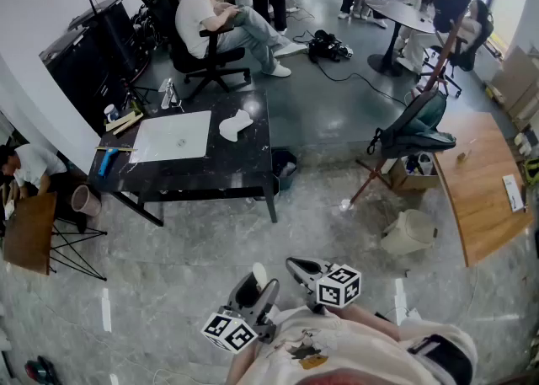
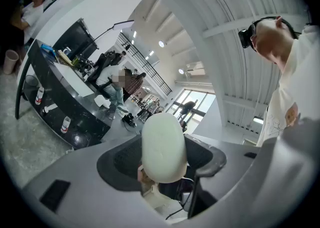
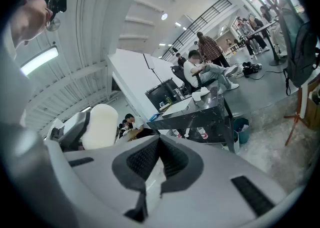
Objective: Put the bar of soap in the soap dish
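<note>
Soap (image 2: 162,147) sits in left tool (image 1: 258,285), dish (image 1: 235,125) well apart.

Open floor (image 1: 210,240) runs clear up to the black table (image 1: 232,164). Its near right part is bare; a white mat (image 1: 173,136) and white dish (image 1: 234,125) take the middle, tools (image 1: 120,125) crowd the left end, a bin (image 1: 285,169) stands by the right leg.

White soap bar (image 2: 161,147), blk marbled table (image 1: 242,164), grey floor (image 1: 210,240).
</note>
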A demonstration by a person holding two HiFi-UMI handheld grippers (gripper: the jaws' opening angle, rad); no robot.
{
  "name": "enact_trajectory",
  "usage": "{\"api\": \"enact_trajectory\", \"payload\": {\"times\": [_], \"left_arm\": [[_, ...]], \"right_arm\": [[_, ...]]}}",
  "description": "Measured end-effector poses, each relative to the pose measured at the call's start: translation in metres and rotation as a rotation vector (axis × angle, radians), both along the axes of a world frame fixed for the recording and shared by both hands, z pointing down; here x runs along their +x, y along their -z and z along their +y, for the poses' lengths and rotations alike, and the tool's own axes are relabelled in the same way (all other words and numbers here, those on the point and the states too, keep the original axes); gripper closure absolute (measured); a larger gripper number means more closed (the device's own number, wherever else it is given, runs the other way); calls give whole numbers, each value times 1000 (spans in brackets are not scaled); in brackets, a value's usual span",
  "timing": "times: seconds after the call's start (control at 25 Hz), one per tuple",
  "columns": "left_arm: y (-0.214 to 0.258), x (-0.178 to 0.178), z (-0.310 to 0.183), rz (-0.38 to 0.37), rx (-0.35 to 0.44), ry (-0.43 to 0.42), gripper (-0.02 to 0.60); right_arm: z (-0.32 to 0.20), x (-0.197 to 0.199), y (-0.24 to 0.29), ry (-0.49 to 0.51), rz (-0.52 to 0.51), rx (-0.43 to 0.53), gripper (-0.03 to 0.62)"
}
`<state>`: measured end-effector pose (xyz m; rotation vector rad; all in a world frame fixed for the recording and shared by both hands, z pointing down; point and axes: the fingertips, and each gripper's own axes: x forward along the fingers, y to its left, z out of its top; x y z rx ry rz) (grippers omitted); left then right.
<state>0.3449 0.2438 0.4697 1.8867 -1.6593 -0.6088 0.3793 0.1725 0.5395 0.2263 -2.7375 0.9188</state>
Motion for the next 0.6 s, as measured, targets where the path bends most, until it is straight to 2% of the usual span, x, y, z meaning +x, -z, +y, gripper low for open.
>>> {"api": "enact_trajectory", "payload": {"times": [0.28, 0.36, 0.48, 0.6], "left_arm": [[5, -34, 39, 3, 18, 33, 311], [6, -40, 37, 45, 24, 65, 311], [10, -32, 31, 126, 40, 86, 311], [12, -26, 30, 102, 30, 54, 311]], "right_arm": [[36, -17, 0, -3, 12, 1, 588], [37, -26, 4, 16, 5, -3, 588], [36, -27, 13, 35, 5, 3, 588], [34, -31, 20, 19, -34, -30, 586]]}}
